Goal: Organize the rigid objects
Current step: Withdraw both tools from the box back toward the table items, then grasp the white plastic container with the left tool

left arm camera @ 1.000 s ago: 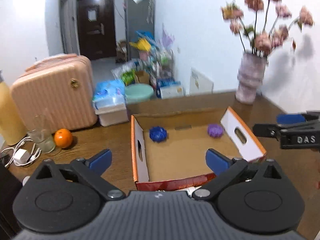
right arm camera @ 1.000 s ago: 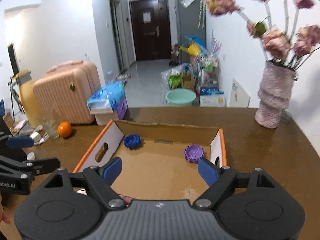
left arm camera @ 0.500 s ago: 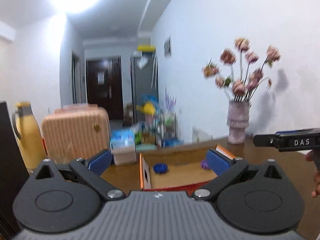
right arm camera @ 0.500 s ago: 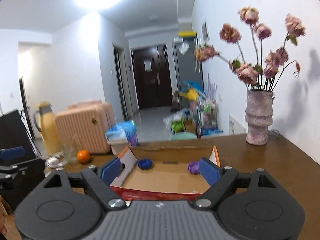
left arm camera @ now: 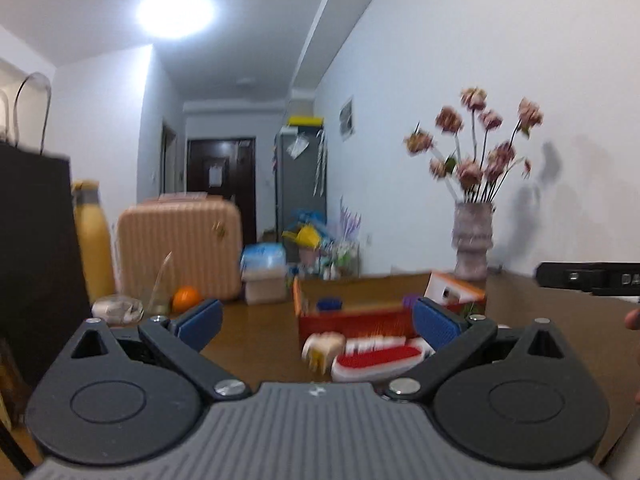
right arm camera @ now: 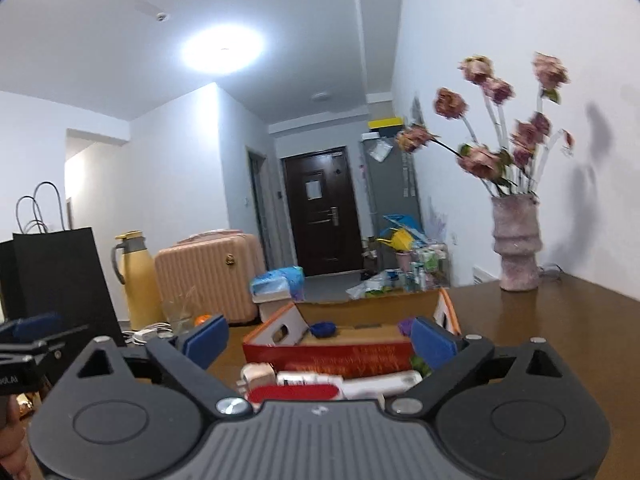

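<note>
Now: both grippers low and wide, loose items lined up ahead of the box

We hold the left gripper and right gripper near level over the bench, both released, nothing between the pads. The right jaws have just been opening wider, likely to take a broad item. The cardboard box sits open-topped as the collecting spot; a blue piece and a purple piece already lie inside. A red-and-white brush and a small cream item lie on the bench in front of the box wall, directly ahead of the left gripper, just past its pads. The same brush shows close under the right gripper. Blur hides finer detail.
</note>
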The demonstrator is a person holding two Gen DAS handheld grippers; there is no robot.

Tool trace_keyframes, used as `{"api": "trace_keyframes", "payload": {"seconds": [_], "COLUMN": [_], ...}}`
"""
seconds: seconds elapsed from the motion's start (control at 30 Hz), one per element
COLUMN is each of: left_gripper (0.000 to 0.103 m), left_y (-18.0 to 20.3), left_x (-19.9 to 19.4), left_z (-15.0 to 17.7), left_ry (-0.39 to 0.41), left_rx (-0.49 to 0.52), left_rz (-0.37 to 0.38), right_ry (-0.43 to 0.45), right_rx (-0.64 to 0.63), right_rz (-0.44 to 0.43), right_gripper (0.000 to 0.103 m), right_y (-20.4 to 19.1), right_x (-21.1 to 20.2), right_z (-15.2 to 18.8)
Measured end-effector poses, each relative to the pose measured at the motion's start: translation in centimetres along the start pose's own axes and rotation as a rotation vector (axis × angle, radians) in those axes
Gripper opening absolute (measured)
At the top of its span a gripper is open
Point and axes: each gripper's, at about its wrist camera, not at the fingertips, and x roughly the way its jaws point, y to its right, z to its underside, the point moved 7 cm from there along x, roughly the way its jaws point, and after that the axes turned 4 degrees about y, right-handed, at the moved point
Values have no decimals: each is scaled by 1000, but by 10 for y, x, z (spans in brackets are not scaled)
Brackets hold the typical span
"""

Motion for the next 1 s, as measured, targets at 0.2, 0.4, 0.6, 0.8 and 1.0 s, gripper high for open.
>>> {"api": "trace_keyframes", "payload": {"seconds": [0.2, 0.4, 0.6, 0.8, 1.0], "left_gripper": [103, 103, 103, 103, 103], "left_y": [-15, -17, -5, 10, 38], "left_x": [-7, -5, 8, 30, 60], "left_z": [34, 64, 80, 88, 96], "left_ry": [-79, -179, -263, -323, -372], "left_rx": [-28, -24, -24, -20, -10], "left_rz": [-42, -43, 6, 19, 52], "right_ry": [-23, -122, -273, -283, -300], "right_rx": [27, 30, -1, 34, -52], "right_rz": [81, 172, 208, 210, 180], "right_gripper": [103, 103, 103, 103, 103], "right_y": [4, 16, 21, 42, 53], "right_x": [-28, -36, -30, -16, 4], "right_z": [42, 69, 94, 104, 97]}}
